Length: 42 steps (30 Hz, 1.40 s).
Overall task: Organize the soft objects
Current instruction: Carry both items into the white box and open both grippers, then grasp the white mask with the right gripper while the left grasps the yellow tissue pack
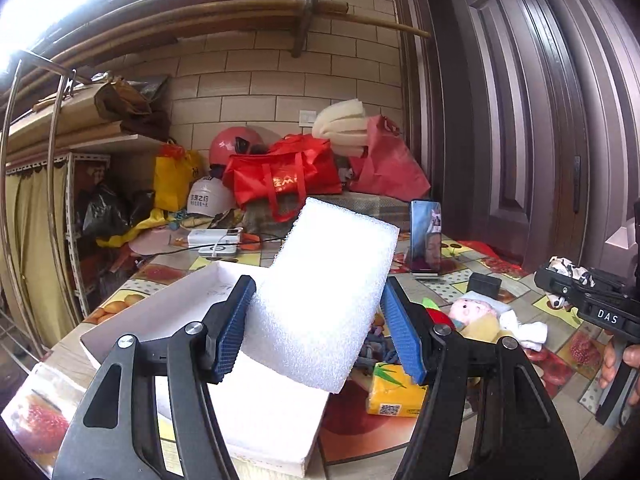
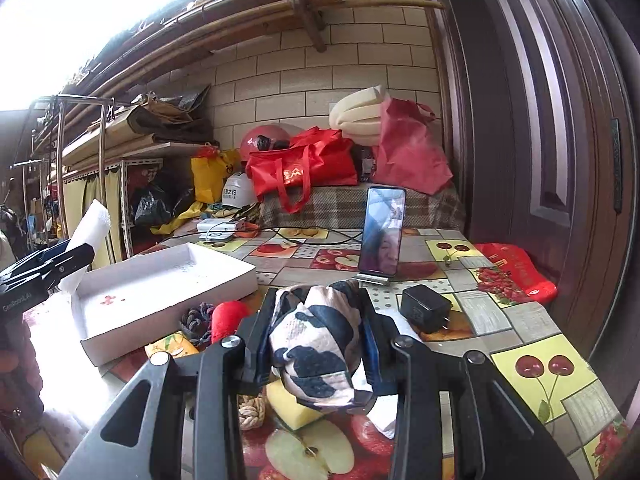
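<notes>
Two grippers, both loaded: left gripper (image 1: 316, 326) jaws clamp white foam block (image 1: 320, 292) above white tray (image 2: 168, 276); right gripper (image 2: 316, 344) jaws pinch cow-print pouch (image 2: 316, 344) over surface (image 2: 520, 336).

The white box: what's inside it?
The white box looks nearly bare in the right wrist view: only small red marks on its floor. Its near corner hides behind the left gripper holding foam.
</notes>
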Each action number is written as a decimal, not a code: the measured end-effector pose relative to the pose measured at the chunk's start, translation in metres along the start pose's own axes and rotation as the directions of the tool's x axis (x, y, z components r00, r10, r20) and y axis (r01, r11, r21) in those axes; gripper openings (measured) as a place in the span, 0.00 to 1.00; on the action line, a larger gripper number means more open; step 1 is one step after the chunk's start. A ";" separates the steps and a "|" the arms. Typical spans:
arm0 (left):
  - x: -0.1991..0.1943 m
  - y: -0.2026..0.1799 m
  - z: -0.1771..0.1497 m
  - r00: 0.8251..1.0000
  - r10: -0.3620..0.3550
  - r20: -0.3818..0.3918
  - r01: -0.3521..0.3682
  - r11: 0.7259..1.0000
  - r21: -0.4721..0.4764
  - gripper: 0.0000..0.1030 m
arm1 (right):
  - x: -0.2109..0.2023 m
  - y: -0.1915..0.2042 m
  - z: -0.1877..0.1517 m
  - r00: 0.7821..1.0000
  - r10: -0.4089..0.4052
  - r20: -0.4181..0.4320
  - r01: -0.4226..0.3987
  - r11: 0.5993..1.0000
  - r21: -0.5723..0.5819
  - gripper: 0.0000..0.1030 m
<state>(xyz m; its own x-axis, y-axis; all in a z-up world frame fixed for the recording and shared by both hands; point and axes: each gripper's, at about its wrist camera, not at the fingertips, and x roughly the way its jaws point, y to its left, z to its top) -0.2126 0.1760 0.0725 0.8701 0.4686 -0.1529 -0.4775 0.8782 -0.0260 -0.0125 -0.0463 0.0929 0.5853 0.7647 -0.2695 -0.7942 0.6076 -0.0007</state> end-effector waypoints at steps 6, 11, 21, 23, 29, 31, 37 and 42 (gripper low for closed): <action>0.029 0.042 -0.007 0.992 0.085 -0.096 -0.088 0.996 -0.033 0.63 | 0.030 0.034 0.000 0.995 0.097 -0.038 -0.098 0.995 -0.031 0.35; 0.044 0.077 -0.011 0.978 0.153 -0.142 -0.165 0.983 -0.076 0.63 | 0.053 0.068 -0.001 0.982 0.173 -0.080 -0.177 0.983 -0.053 0.35; 0.062 0.101 -0.009 0.960 0.236 -0.148 -0.247 0.967 -0.058 0.63 | 0.093 0.144 0.006 0.952 0.292 -0.096 -0.300 0.950 -0.089 0.34; 0.065 0.105 -0.009 0.953 0.266 -0.147 -0.276 0.960 -0.053 0.63 | 0.102 0.159 0.008 0.947 0.306 -0.101 -0.316 0.944 -0.098 0.34; 0.076 0.132 -0.008 0.922 0.341 -0.182 -0.364 0.925 -0.108 0.64 | 0.136 0.185 0.013 0.939 0.311 -0.150 -0.326 0.941 -0.089 0.37; 0.077 0.140 -0.010 0.913 0.352 -0.206 -0.383 0.913 -0.138 0.64 | 0.146 0.188 0.014 0.935 0.304 -0.182 -0.322 0.943 -0.080 0.40; 0.072 0.153 -0.011 0.896 0.387 -0.217 -0.429 0.881 -0.202 1.00 | 0.142 0.188 0.013 0.939 0.294 -0.178 -0.312 0.947 -0.079 0.93; 0.068 0.153 -0.011 0.898 0.392 -0.201 -0.431 0.877 -0.212 1.00 | 0.126 0.190 0.014 0.952 0.292 -0.094 -0.301 0.947 -0.112 1.00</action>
<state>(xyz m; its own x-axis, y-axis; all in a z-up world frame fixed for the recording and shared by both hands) -0.2282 0.3408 0.0472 0.5690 0.7460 -0.3460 -0.8197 0.5481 -0.1663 -0.0872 0.1684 0.0724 0.3100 0.8851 -0.3472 -0.9467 0.3209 -0.0274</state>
